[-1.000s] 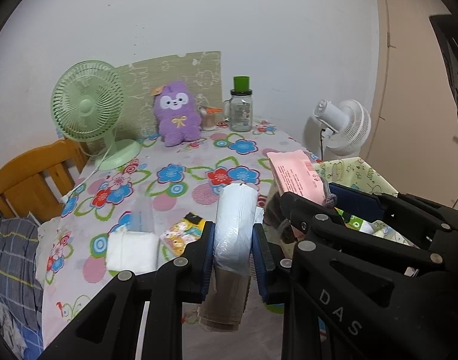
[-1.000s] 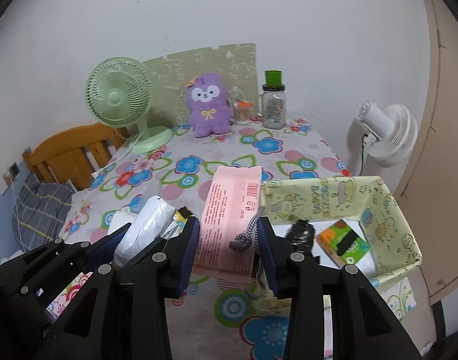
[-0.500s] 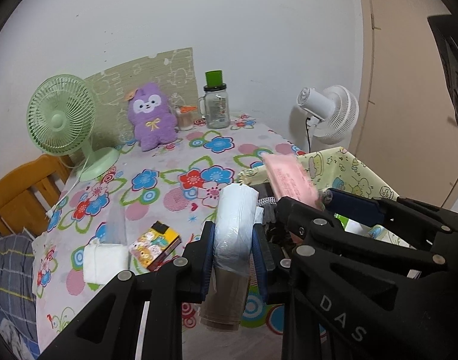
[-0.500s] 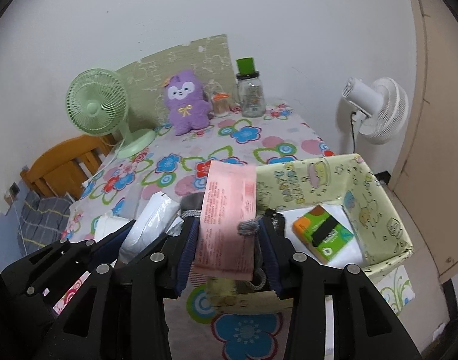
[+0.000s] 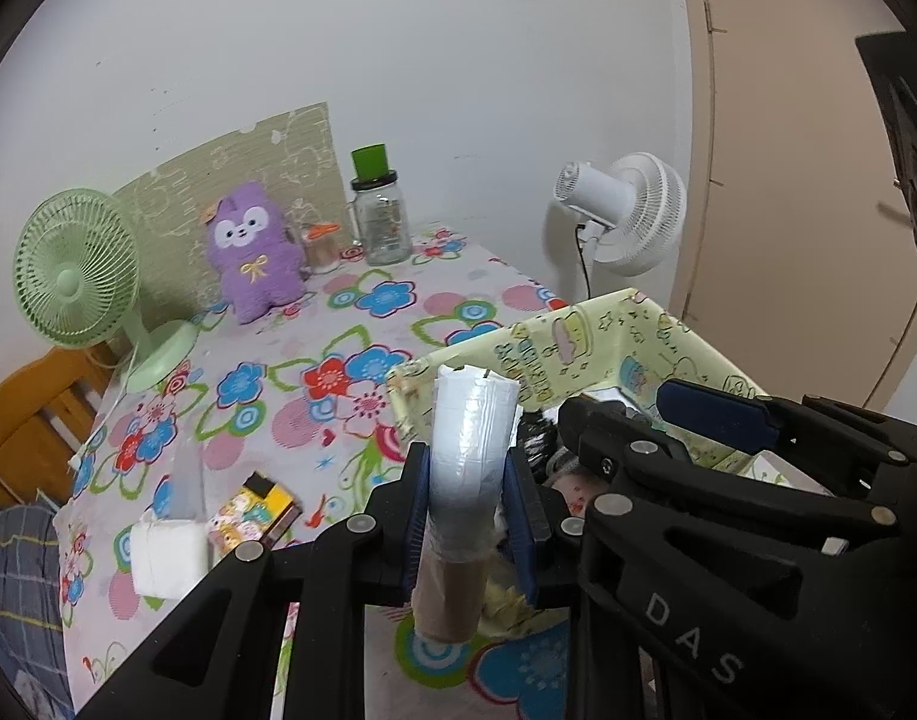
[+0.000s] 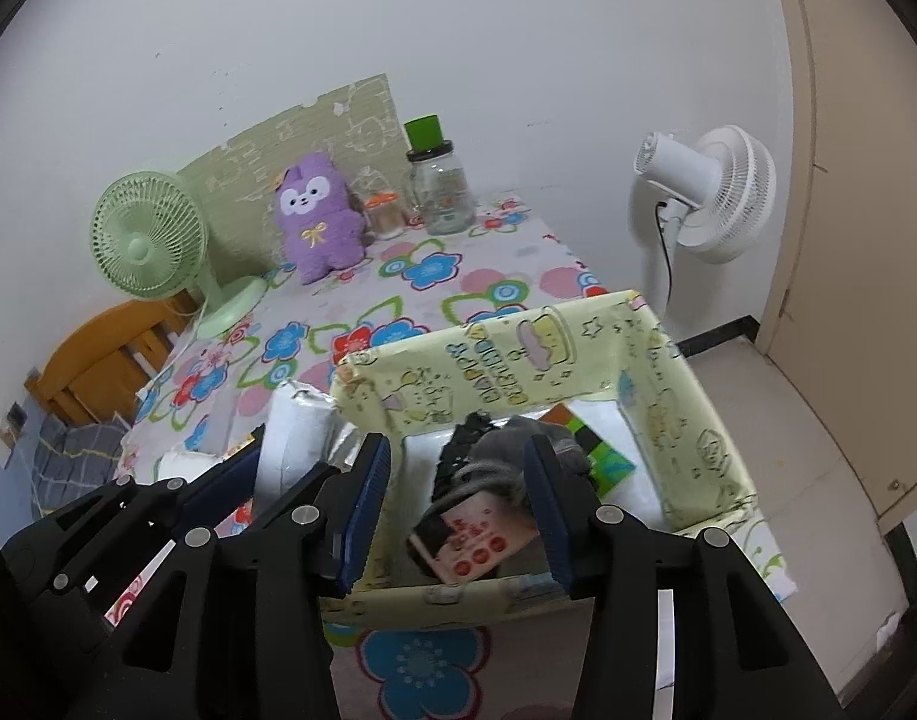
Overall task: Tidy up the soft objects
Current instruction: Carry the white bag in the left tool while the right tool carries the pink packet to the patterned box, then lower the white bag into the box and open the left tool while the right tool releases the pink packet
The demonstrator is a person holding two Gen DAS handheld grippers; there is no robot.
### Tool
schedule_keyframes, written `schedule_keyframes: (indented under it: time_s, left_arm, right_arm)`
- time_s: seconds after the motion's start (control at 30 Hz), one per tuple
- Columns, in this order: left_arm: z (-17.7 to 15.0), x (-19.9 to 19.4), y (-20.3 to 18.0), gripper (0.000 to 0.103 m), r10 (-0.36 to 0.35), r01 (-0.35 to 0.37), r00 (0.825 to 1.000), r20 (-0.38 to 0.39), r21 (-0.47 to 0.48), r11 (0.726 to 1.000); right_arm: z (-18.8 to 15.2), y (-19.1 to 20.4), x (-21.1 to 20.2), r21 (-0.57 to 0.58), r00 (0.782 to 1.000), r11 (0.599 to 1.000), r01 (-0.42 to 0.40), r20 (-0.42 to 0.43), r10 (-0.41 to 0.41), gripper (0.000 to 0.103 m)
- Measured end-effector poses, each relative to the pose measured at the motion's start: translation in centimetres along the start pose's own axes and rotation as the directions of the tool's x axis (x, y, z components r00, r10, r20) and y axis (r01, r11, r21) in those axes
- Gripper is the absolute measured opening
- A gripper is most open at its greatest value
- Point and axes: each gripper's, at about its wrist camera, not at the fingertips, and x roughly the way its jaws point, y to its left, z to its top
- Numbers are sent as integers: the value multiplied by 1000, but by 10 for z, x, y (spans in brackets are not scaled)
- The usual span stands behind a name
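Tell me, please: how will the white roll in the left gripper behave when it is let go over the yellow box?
The white roll looks like thin plastic film wound on a cardboard core, so probably light and a little squashy. Its round shape suggests it may roll if it lands on its side. The left gripper holds it upright; the film looks smooth, perhaps slippery.

Lighting: even, soft indoor light from above; white wall point(image 5: 458, 60) lit flat, without hotspots. Shadows: faint, short, under the fan point(image 5: 77, 267) base and plush point(image 5: 251, 252). Glare: slight sheen on the roll point(image 5: 467, 450) wrap and jar point(image 5: 383, 222). Distortion: strong fisheye bend, door point(image 6: 848, 240) edge curved, dark vignette in corners. Focus: tablecloth point(image 5: 350, 354) sharp; pink pack point(image 6: 479, 543) motion-blurred; near gripper bodies soft.
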Motion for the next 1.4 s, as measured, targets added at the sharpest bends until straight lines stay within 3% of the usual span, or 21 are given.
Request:
schedule_keyframes:
  time_s: [0.87, 1.03, 1.13, 1.23, 1.4]
  left_arm:
    - [27, 38, -34, 26, -69, 69, 998, 10, 3, 998]
    - [26, 51, -32, 70, -19, 19, 1000, -11, -2, 1000]
    - [24, 54, -28, 76, -47, 47, 999, -24, -16, 999]
    - [21, 55, -28, 83, -23, 23, 999, -25, -2, 1000]
    - [17, 55, -24, 86, -13, 13, 999, -32, -2, 1000]
  right_arm:
    - [21, -49, 4, 9, 992, 992, 122, 24, -122, 72]
    - [21, -54, 15, -1, 989, 989, 146, 3, -146, 73]
    - [21, -55, 20, 2, 990, 990, 140, -2, -140, 75]
    - [20, -52, 26, -13, 990, 990, 142, -9, -143, 76]
    - [17, -46, 28, -25, 990, 990, 137, -13, -137, 77]
